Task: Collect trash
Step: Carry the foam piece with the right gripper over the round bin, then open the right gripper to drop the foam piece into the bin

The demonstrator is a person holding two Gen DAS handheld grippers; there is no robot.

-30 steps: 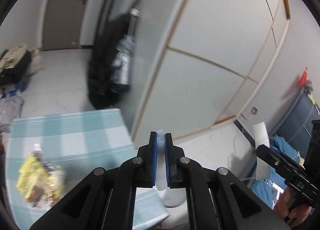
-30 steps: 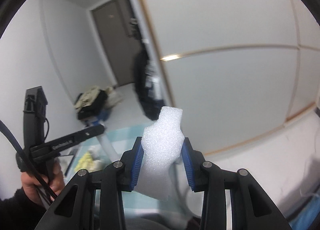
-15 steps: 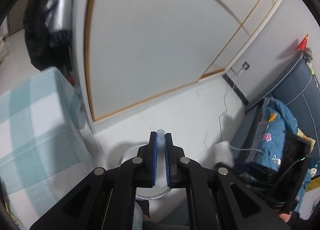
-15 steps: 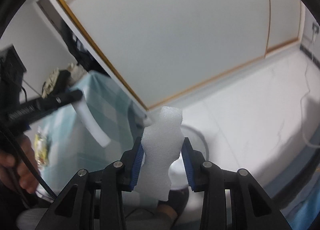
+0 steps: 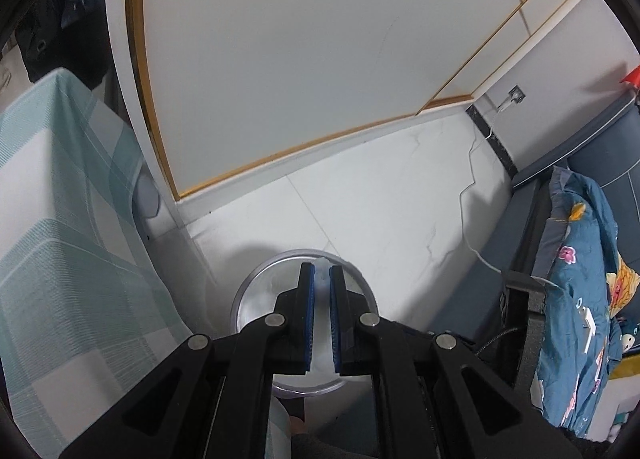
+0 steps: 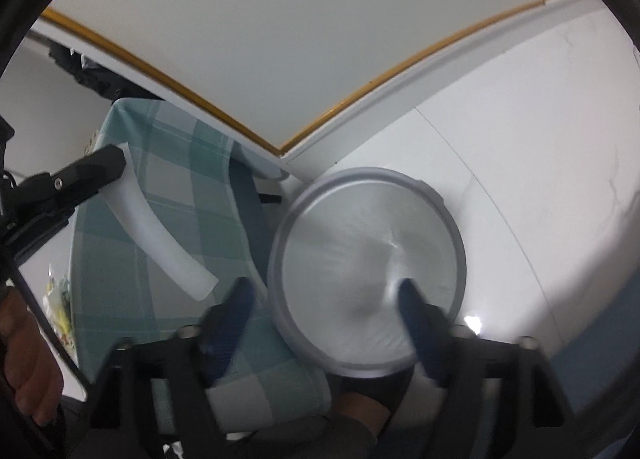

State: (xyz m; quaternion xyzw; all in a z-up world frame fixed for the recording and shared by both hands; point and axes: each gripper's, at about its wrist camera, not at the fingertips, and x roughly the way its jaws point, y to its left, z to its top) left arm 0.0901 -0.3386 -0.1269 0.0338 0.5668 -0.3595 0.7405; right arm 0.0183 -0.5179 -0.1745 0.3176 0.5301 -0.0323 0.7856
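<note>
Trash bin (image 6: 366,279) sat beside the table's corner (image 6: 168,195); right gripper (image 6: 324,319) was opening, empty, above it, while left gripper (image 5: 321,315) clamped a white strip (image 6: 160,235) yet to drop

1. Left gripper (image 5: 321,313): matte black linkage arms, silver round rivets, fingers (image 5: 307,315) lined with ribbed blue pads.
2. Right gripper (image 6: 326,325): same black frame, silver rivets, blue-padded fingers (image 6: 416,323), blurred.
3. Black cable (image 6: 38,325) crossing a hand (image 6: 24,371).
</note>
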